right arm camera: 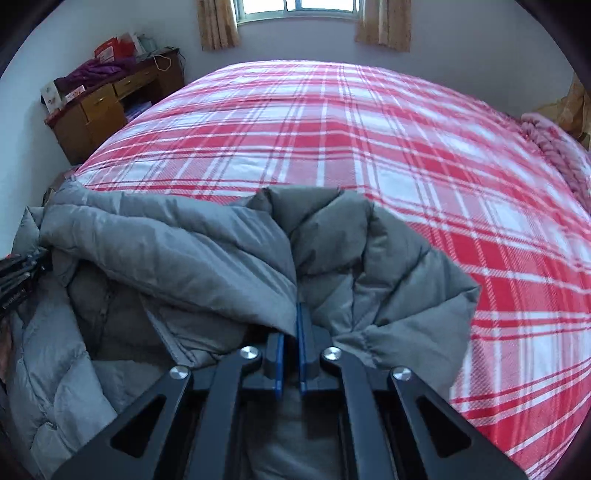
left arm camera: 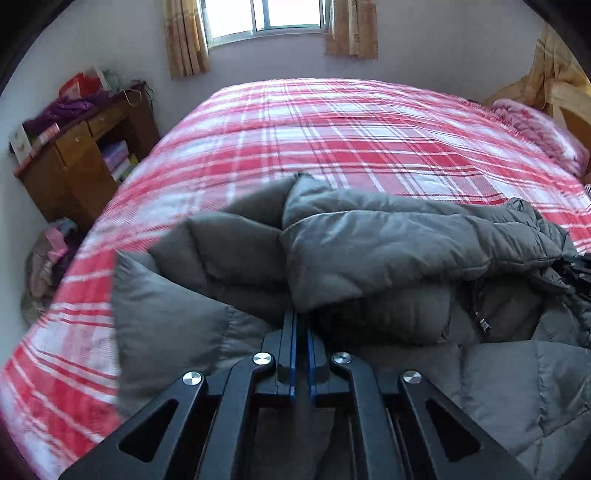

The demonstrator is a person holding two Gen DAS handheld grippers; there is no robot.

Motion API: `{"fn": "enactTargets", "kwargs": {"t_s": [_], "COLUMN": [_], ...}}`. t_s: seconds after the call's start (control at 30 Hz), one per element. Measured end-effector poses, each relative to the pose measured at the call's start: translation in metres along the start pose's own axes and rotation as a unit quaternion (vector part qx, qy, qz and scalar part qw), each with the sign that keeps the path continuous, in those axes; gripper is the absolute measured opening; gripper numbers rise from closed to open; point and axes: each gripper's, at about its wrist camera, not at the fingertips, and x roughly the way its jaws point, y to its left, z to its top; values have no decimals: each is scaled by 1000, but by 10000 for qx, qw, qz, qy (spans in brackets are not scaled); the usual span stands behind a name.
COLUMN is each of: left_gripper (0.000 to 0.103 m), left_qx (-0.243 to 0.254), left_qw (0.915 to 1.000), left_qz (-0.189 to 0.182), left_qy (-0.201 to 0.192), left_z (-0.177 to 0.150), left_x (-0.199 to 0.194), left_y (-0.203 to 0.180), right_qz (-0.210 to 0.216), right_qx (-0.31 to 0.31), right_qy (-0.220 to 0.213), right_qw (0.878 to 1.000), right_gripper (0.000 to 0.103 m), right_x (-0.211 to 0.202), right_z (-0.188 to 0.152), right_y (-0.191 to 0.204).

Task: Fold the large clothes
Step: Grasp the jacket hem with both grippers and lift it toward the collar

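A grey puffer jacket [left arm camera: 388,251] lies on the near part of a bed with a red and white plaid cover [left arm camera: 314,140]. My left gripper [left arm camera: 301,321] is shut on a fold of the jacket at its left side and holds it lifted. My right gripper [right arm camera: 297,314] is shut on a fold of the same jacket [right arm camera: 166,251] at its right side. The fabric bunches up in front of both sets of fingers and hides their tips. The other gripper shows dark at the right edge of the left wrist view [left arm camera: 580,273] and the left edge of the right wrist view [right arm camera: 18,277].
A wooden desk [left arm camera: 81,155] with clothes and boxes stands left of the bed against the wall. A pile of clothes [left arm camera: 48,266] lies on the floor by the bed's left edge. A pink blanket [right arm camera: 554,155] lies at the bed's right. A curtained window [left arm camera: 266,18] is behind.
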Motion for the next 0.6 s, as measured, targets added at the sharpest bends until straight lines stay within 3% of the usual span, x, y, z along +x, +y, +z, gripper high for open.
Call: {"fn": "enactTargets", "kwargs": {"t_s": [0.03, 0.07, 0.1, 0.17, 0.2, 0.23, 0.27, 0.33, 0.4, 0.47, 0.53, 0.6], "left_gripper": [5, 5, 5, 7, 10, 30, 64, 100, 100, 100, 100, 100], "left_qx": [70, 153, 213, 229, 202, 116, -7, -325, -576, -604, -551, -384], "left_qw": [9999, 9997, 9993, 9982, 9978, 9971, 9962, 9923, 9854, 9859, 9880, 9852], "left_qz": [76, 181, 282, 495, 547, 623, 693, 734, 518, 345, 498, 1013], "left_qy": [-8, -54, -106, -231, -327, -431, -534, -944, -1516, -1519, -1351, -1325], "left_z": [1, 2, 3, 7, 8, 13, 18, 28, 41, 62, 81, 91], "left_x": [-7, -16, -24, -40, -48, -56, -62, -75, -85, -78, -61, -39], "left_y": [0, 1, 3, 9, 12, 18, 23, 31, 34, 26, 15, 4], "right_qz": [-4, 43, 80, 101, 138, 152, 73, -81, -72, -13, 160, 245], "right_qx": [-76, -149, -187, -239, -262, -300, -344, -328, -101, 97, 282, 379], "right_qy": [-15, -34, -60, -80, -106, -128, -130, -220, -436, -632, -772, -832], "right_qw": [10000, 9999, 9998, 9996, 9995, 9994, 9993, 9992, 9990, 9980, 9965, 9955], "right_gripper": [7, 14, 31, 52, 54, 54, 54, 54, 54, 54, 54, 54], "right_x": [-3, -8, -13, -24, -29, -34, -39, -49, -63, -72, -74, -69], "right_z": [1, 2, 1, -1, -3, -5, -6, -8, -3, 9, 26, 42], "right_y": [-1, -2, -3, -9, -11, -14, -17, -23, -31, -32, -27, -18]}}
